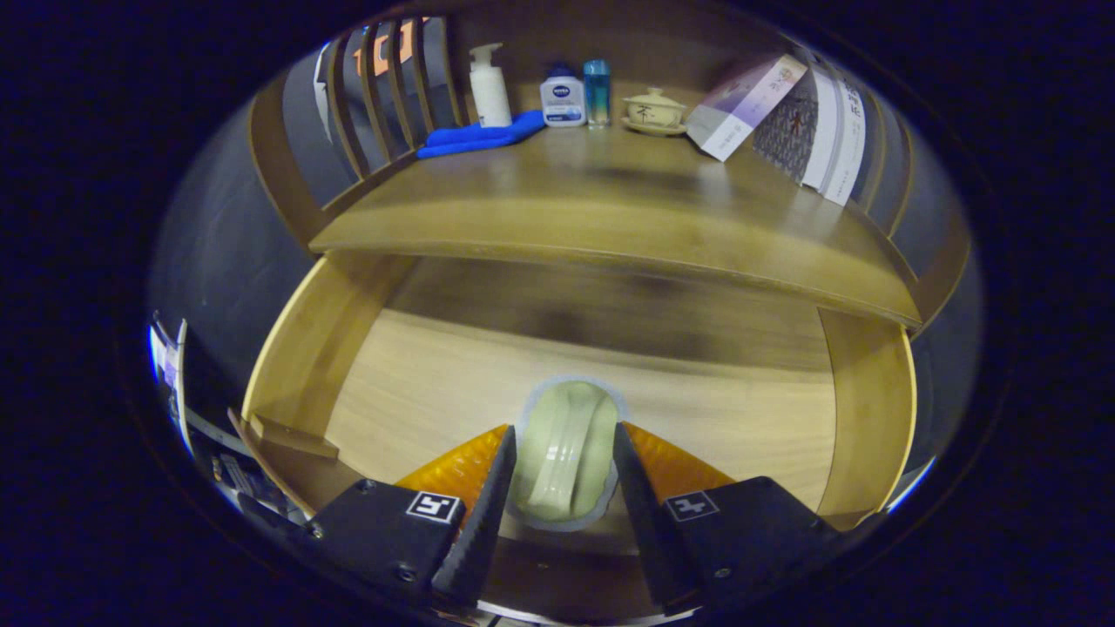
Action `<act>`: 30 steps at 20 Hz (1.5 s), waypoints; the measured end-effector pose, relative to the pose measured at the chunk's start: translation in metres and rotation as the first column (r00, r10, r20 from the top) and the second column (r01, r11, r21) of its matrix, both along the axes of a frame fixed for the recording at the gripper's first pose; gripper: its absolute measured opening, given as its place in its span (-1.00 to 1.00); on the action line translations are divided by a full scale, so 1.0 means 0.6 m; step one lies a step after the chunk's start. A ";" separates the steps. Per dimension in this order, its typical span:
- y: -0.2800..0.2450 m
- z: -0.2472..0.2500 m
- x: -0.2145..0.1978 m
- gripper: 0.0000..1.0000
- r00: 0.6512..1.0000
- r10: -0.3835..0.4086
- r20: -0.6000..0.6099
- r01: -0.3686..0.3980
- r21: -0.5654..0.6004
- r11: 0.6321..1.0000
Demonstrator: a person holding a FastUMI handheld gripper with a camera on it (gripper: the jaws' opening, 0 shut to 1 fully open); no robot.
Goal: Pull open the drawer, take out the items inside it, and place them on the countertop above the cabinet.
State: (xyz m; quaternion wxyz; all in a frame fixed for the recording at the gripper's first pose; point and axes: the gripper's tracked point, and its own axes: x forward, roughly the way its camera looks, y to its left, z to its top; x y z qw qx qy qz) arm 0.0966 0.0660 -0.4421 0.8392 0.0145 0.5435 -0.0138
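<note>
Pale green ceramic spoon (566, 453), or a spoon-shaped dish with a light rim, sits between the two fingers of the gripper (564, 475), above the drawer floor near the front wall; whether it rests on the floor or is lifted off it, cannot tell. Both fingers flank the spoon closely, left finger (488, 496) against its left edge and right finger (636, 488) against its right edge, so they look clenched on it, grasping the spoon. Drawer (314, 348) is pulled open, light wood floor, side walls running back on either side of the spoon, inside otherwise bare wood beyond the spoon. Above and behind the spoon is the countertop (610, 218), darker wood, curved front edge overhanging the back of the drawer. On the countertop, far beyond the spoon: blue cloth (479, 137) to the left rear, white pump bottle (489, 87) standing just behind the cloth, a white-and-blue bottle (562, 97) touching or just beside a clear blue bottle (597, 91), then a small lidded teacup on a saucer (654, 111) to their right. Right of the teacup, books or boxes (784, 122) lean tilted. Wooden slatted rail (383, 96) stands at the countertop's left side, beside the cloth.
</note>
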 end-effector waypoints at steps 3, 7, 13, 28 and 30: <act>-0.003 -0.018 -0.006 0.23 0.999 -0.024 -0.047 0.025 0.018 1.000; -0.006 -0.025 -0.006 0.03 0.998 -0.032 -0.056 0.033 0.027 0.999; 0.000 -0.022 -0.004 -0.33 0.999 -0.004 -0.037 0.004 0.006 1.000; 0.008 0.142 0.035 -0.59 0.990 -0.007 0.142 0.006 0.003 1.000; 0.001 0.168 0.051 -0.59 0.985 -0.012 0.173 0.013 -0.007 1.000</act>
